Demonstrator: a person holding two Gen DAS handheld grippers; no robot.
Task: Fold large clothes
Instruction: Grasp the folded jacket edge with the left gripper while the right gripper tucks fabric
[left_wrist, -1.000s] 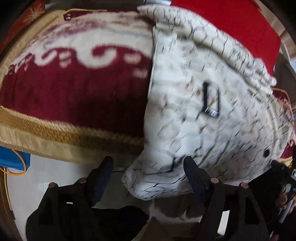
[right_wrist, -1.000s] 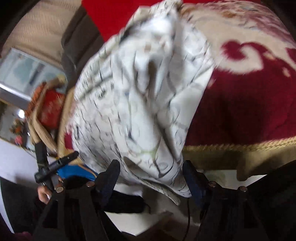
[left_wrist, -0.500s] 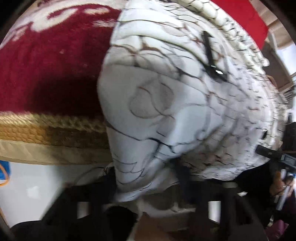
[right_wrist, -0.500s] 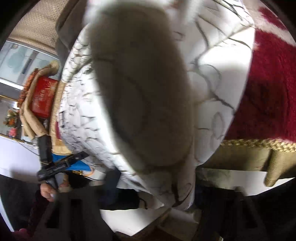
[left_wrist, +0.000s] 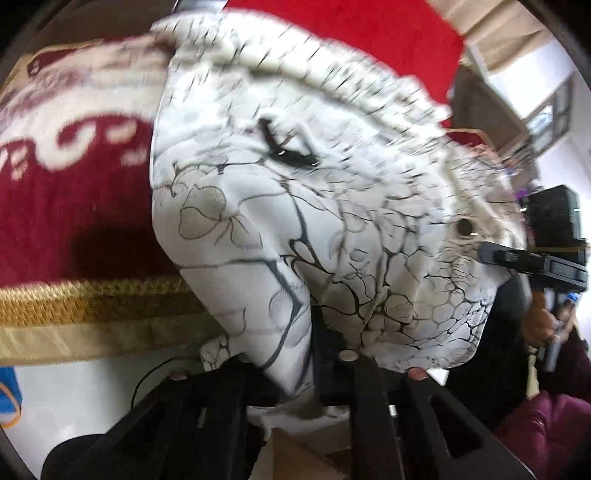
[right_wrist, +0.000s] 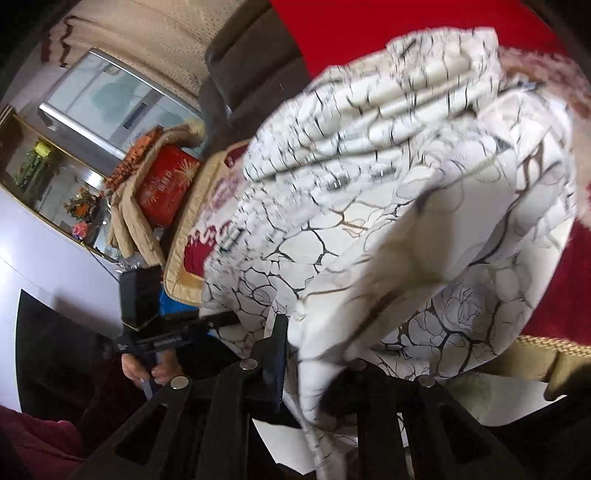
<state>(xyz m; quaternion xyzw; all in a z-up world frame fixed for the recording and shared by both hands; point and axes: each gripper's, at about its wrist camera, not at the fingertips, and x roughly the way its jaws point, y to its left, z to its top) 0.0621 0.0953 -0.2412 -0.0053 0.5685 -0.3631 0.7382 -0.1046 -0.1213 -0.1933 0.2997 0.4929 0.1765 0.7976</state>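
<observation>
Red blanket (left_wrist: 74, 206), near edge: white garment (left_wrist: 332, 221), soft, limp; left gripper (left_wrist: 291, 354) and right gripper (right_wrist: 317, 354) both clamp its hem.

support surface: dark red plush blanket (left_wrist: 74, 206) with cream scroll pattern and a gold braided border (left_wrist: 92, 295), edged below by a tan band, draped over the front edge (what lies under the blanket is hidden). a plain bright red cloth (left_wrist: 351, 40) covers the area behind it. lying directly on the blanket: white garment (left_wrist: 288, 206) printed with thin black vein-like lines, bunched in folds, its near edge hanging over the gold border; a small black loop (left_wrist: 286, 151) sits on its top (blurred). the same garment (right_wrist: 388, 206) fills the right wrist view.
</observation>
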